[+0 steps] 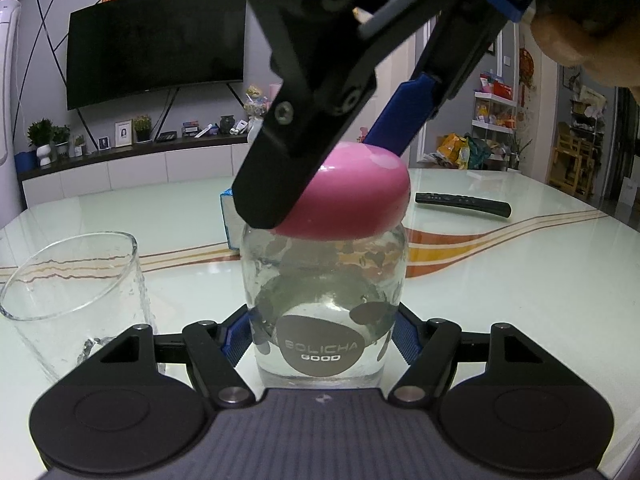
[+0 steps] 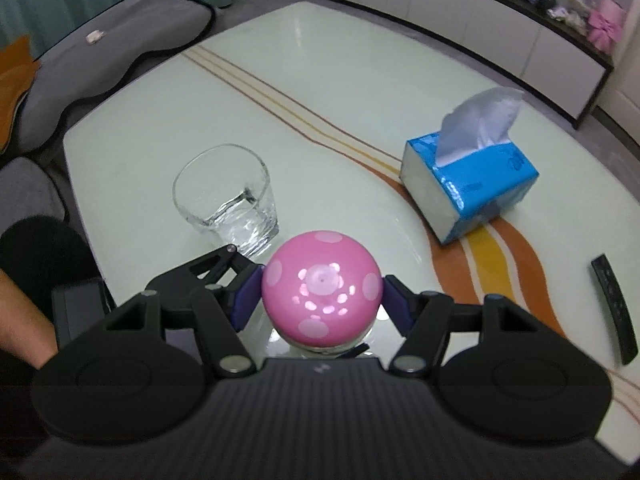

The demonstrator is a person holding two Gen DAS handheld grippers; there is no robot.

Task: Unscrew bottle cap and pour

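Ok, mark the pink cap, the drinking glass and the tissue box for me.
pink cap (image 2: 320, 292), right wrist view, top of the dome.
drinking glass (image 2: 228, 196), right wrist view, on its near wall.
tissue box (image 2: 488, 184), right wrist view, blue top face.

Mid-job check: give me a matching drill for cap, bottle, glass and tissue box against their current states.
Things:
1. cap
2. bottle
3. glass
4. tissue box

States:
A. stands free beside the bottle, nearly empty
B. held at its lower body by the left gripper
C. blue, a tissue sticking up
D. pink, between the right gripper fingers

Pairs: 1-D, 2-B, 3-A, 4-C
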